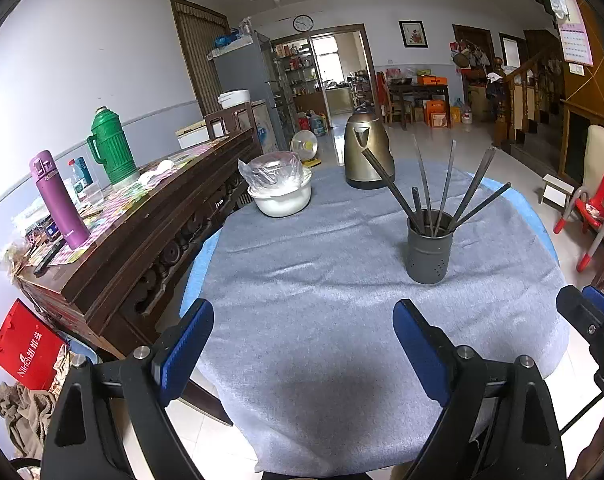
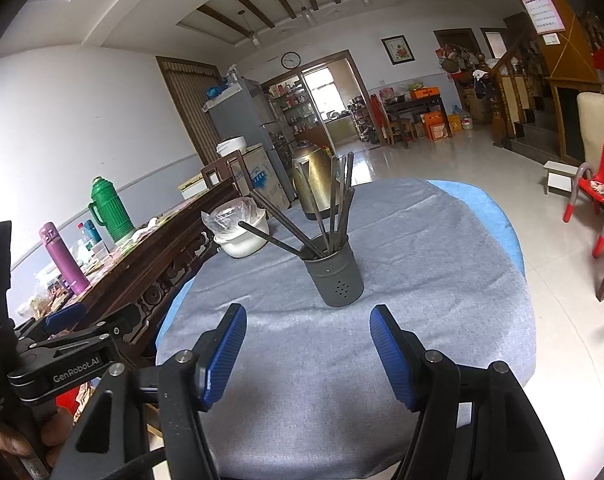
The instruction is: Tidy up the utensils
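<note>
Right gripper (image 2: pixel 307 350): fingers apart, empty, just short of the grey holder (image 2: pixel 333 274). Left gripper (image 1: pixel 302 344): fingers apart, empty. The chopsticks (image 2: pixel 302 224) stand splayed inside the holder on the table (image 2: pixel 441 280). Recommended: steady the holder and close on one stick near mid-length.

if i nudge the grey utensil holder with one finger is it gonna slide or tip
Probably tips before it slides: the utensil holder is tall and narrow, and it stands on a soft grey tablecloth that likely grips its base. The long chopsticks lean far out past the rim, so they raise the weight and may rattle or shift. It looks like thin metal, so probably light.
</note>
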A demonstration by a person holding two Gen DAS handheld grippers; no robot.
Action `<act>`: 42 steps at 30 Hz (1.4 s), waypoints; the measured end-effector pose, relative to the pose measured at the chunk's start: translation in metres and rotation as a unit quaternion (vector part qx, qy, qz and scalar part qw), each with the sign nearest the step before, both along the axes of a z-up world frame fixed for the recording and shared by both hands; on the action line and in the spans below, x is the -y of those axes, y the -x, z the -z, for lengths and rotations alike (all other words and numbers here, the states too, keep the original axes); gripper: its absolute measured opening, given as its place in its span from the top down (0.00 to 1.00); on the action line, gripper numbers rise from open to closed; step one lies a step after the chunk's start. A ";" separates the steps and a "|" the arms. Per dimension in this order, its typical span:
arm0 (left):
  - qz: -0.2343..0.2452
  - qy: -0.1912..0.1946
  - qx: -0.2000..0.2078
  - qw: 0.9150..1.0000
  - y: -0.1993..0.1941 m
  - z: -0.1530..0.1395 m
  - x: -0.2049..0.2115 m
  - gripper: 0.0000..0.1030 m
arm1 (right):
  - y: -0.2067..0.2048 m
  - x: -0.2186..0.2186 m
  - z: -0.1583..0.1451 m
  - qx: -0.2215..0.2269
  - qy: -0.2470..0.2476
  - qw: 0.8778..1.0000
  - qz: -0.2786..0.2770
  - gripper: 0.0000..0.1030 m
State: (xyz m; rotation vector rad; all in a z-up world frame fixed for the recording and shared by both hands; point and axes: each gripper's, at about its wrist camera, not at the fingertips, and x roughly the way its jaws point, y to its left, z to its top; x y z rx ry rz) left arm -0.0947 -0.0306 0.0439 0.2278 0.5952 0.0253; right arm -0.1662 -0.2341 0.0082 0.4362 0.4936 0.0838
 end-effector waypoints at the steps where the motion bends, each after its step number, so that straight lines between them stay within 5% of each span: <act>1: 0.000 0.000 0.000 1.000 0.000 0.000 0.000 0.11 | 0.000 0.000 -0.001 0.000 0.000 1.000 0.000 0.34; 42: -0.002 0.004 0.000 1.000 0.004 -0.001 -0.002 0.11 | -0.001 -0.004 -0.002 0.005 0.001 1.000 -0.003 0.34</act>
